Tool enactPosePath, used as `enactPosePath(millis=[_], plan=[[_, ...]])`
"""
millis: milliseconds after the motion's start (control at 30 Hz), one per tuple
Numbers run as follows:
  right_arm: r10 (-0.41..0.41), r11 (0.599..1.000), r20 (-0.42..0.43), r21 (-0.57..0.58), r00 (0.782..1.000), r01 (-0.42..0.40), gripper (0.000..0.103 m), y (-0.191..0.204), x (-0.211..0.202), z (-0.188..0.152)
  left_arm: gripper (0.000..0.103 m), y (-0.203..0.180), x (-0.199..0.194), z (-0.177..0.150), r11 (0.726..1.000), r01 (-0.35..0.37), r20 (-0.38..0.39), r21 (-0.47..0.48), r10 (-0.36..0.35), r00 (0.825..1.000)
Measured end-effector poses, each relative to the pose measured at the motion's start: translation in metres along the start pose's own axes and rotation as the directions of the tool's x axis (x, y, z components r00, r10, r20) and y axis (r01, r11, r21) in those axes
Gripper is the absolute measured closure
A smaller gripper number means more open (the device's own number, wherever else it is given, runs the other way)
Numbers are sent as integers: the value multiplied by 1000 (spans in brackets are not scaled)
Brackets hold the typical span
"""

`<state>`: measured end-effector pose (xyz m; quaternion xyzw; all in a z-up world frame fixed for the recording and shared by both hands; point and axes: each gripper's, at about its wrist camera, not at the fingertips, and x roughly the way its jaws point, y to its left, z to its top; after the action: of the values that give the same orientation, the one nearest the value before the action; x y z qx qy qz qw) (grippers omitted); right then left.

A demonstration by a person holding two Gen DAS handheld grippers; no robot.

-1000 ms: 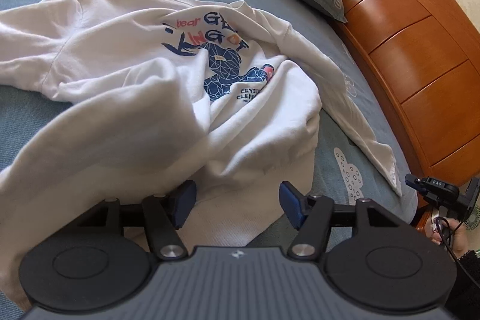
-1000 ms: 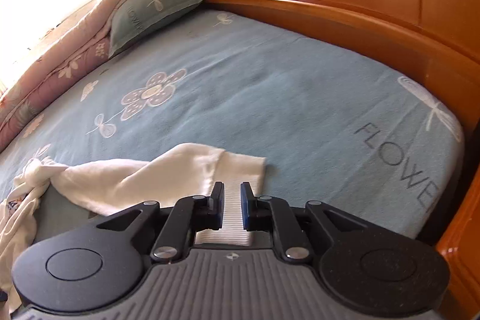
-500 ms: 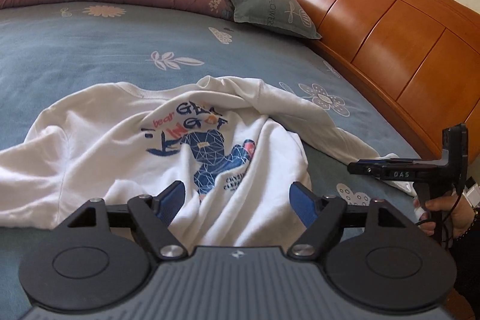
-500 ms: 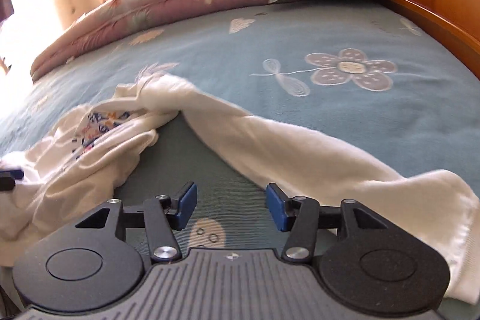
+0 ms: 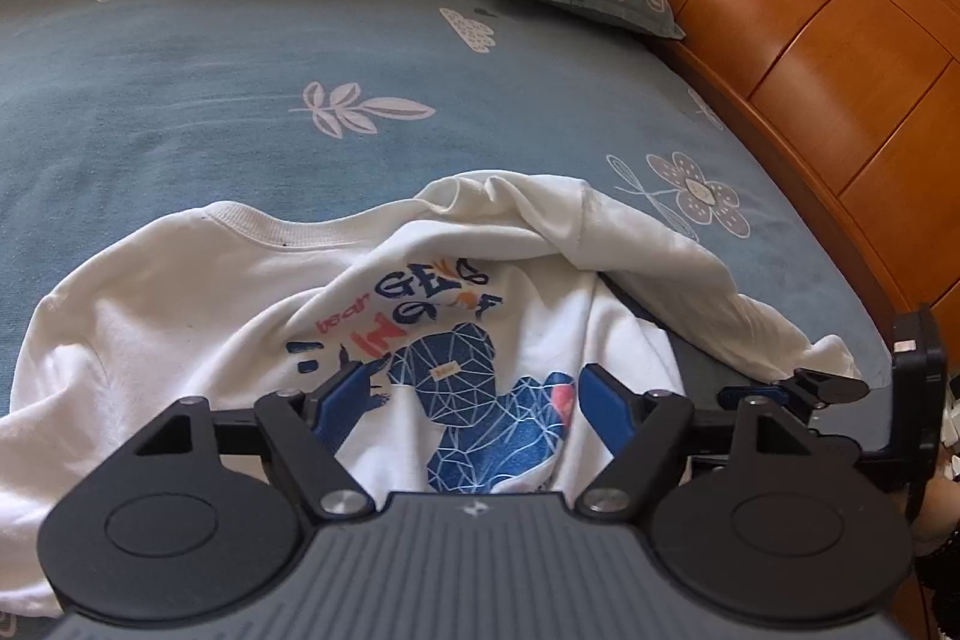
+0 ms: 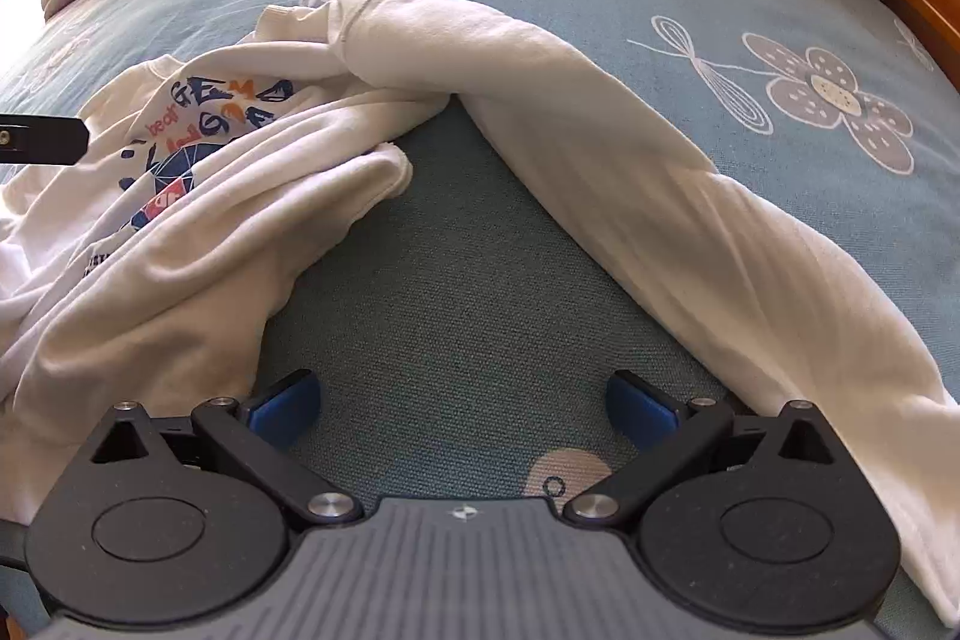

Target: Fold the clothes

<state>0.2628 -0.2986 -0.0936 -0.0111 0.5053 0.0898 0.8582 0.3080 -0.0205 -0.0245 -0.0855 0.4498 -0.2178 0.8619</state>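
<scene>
On the bedsheet (image 5: pixel 180 58), limp white sweatshirt (image 5: pixel 198 292) lies rumpled; both grippers (image 5: pixel 465 400) (image 6: pixel 462 406) spread, empty; grasp sleeve (image 6: pixel 630 172) cuff.

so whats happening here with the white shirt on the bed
A person is working with a handheld gripper in each hand to fold a white sweatshirt that lies rumpled, print side up, on a blue bedsheet. Both are open and hold nothing: the left gripper hovers over the printed chest, the right gripper over bare sheet between the body and the long sleeve. No fold is made yet.
</scene>
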Motion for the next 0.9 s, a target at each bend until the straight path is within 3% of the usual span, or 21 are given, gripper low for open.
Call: enactPosePath(millis=[133,233,400,467,700,900], plan=[[-43,999,-107,-7,993,42,0,6,6,15,27,-23,-22,33,1000,20,-70,6,-19,997],[-63,998,-135,-29,989,60,0,9,8,18,27,-39,-41,56,1000,11,-107,18,-9,994],[-63,997,-164,-58,985,54,0,7,4,18,27,-64,-60,88,999,-37,-181,21,40,983],[-46,997,-198,-77,979,31,0,4,3,21,27,-73,-60,100,998,-70,-231,6,69,970],[1,976,-275,-209,961,-61,0,-4,-5,19,26,-94,-72,103,989,-143,-250,-26,132,959],[3,963,-286,-256,958,-79,0,-8,-14,13,26,-79,-63,93,987,-161,-269,-25,149,952]])
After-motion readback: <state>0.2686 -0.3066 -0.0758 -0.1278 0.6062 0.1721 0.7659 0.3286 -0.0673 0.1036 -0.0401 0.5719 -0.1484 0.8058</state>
